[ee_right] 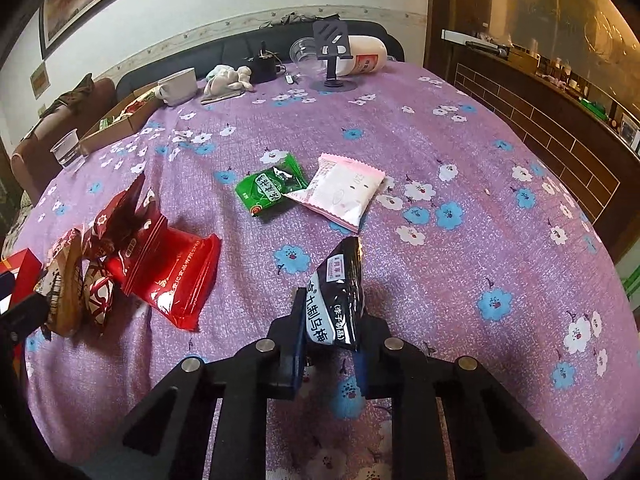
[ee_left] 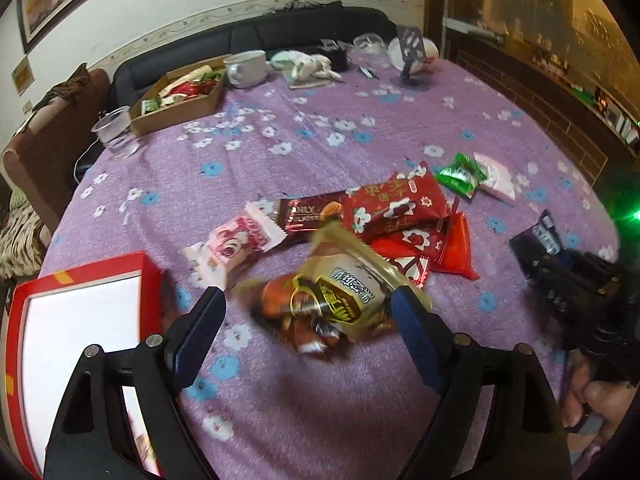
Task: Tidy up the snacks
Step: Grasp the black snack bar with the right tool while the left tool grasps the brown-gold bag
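Note:
My left gripper (ee_left: 308, 296) is open, and a blurred gold-and-brown snack packet (ee_left: 340, 292) lies loose between its fingers on the purple flowered cloth (ee_left: 280, 400). A red box with a white inside (ee_left: 80, 300) sits just to its left. Behind the packet lie red packets (ee_left: 400, 208), a brown chocolate bar (ee_left: 308, 212) and a pink packet (ee_left: 232, 244). My right gripper (ee_right: 332, 320) is shut on a black packet with white lettering (ee_right: 340, 292), which it holds on edge. Beyond it lie a green packet (ee_right: 272, 188) and a pink-white packet (ee_right: 340, 192).
At the far left of the table stand a cardboard box of snacks (ee_left: 176, 96), a clear plastic cup (ee_left: 116, 132) and a white mug (ee_left: 246, 66). A dark phone stand (ee_left: 410, 60) is at the back. A hand (ee_left: 592, 396) holds the right gripper.

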The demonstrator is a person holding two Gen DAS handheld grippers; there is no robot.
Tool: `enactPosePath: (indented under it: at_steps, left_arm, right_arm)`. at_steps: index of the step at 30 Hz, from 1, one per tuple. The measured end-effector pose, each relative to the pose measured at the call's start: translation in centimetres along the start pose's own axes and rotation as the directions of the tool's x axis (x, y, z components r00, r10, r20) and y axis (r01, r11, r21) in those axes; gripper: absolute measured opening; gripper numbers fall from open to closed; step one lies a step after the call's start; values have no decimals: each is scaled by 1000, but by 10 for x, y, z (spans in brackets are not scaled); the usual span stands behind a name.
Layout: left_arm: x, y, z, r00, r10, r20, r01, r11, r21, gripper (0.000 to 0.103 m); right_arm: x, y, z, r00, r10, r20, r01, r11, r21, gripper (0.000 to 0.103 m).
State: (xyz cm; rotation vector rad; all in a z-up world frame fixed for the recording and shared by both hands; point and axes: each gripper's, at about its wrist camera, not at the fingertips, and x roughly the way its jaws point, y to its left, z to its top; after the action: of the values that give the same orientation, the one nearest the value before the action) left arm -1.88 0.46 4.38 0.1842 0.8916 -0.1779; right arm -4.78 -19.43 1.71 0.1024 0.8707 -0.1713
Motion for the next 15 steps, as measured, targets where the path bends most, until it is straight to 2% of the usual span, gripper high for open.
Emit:
enactPosePath:
  at_steps: [4, 6, 7, 9, 15]
  left_arm:
    - [18, -4, -3, 999, -24, -43, 24, 1000, 11, 85]
    - [23, -4, -5, 999, 5, -34, -5, 1000, 17, 74]
    - [24, -3, -6, 999, 6, -32, -5, 1000, 14, 64]
    - [25, 4, -6, 999, -32, -29, 31, 999, -11, 53]
    - [21, 14, -10, 998, -60, -12, 60, 997, -42, 44]
  right_arm:
    - [0, -1, 0, 1000, 9, -1, -9, 1000, 8, 20]
    - [0, -1, 1, 1000, 17, -1, -17, 1000, 15, 20]
    - [0, -1, 0, 1000, 20, -1, -20, 1000, 18, 20]
    - [1, -2, 0, 1000, 25, 0, -25, 999, 23, 20]
    - [-1, -9, 0, 998, 61, -4, -61, 997, 50, 19]
